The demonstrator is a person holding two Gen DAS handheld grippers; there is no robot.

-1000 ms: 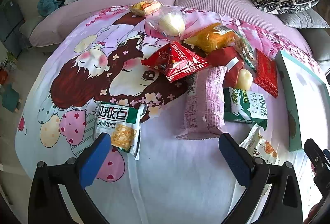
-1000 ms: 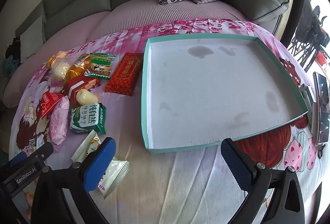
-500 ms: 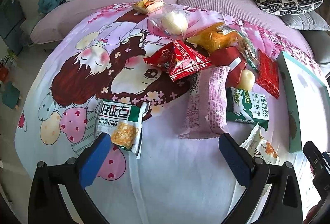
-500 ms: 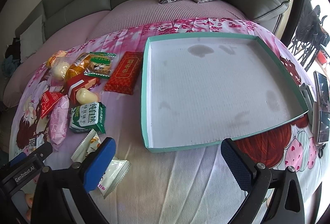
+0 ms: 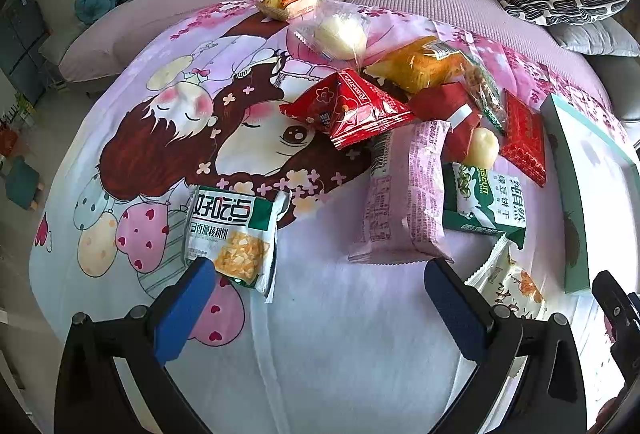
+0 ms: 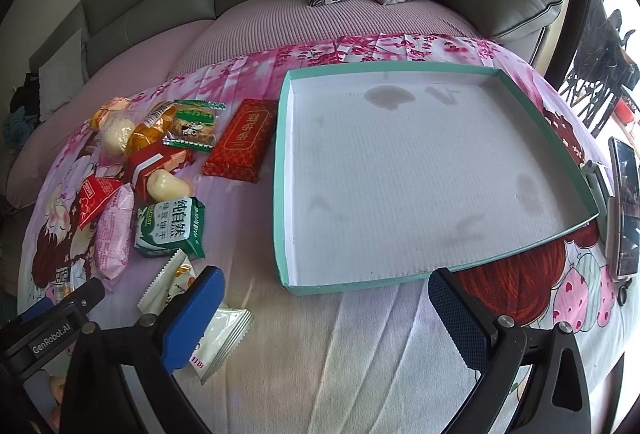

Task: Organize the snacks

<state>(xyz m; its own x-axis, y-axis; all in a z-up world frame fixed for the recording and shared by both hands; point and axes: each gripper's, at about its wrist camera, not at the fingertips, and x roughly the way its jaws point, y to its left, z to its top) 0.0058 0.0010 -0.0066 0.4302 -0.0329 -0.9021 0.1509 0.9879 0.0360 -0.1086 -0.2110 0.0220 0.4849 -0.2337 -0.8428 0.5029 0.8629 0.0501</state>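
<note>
Foil and plastic snack packets lie in a loose heap on a cartoon-print bedsheet (image 5: 168, 122), none yet moved into the teal-rimmed tray (image 6: 280, 170), which sits bare just ahead of the right claw (image 6: 326, 310). Both claws hang wide apart and hold nothing. The left claw (image 5: 316, 294) hovers over open sheet, with a green-and-white walnut-crisp packet (image 5: 232, 230) at its left finger and a pink wrapped packet (image 5: 404, 194) just ahead, lying against a green mung-bean biscuit packet (image 5: 484, 202). Beyond these, a red pyramid-shaped packet (image 5: 352, 110), an orange bag (image 5: 420, 64) and a clear-wrapped white bun (image 5: 340, 32) overlap. The likely trouble is the soft bedding: a claw pressing down on a flat packet could pinch the sheet with it and drag neighbours along. Slick, air-filled wrappers may squirt from the pads, and crisp contents could crush under a hard squeeze. A white packet (image 6: 224, 334) beside the right claw's left finger could be knocked aside by a careless pass.
</note>
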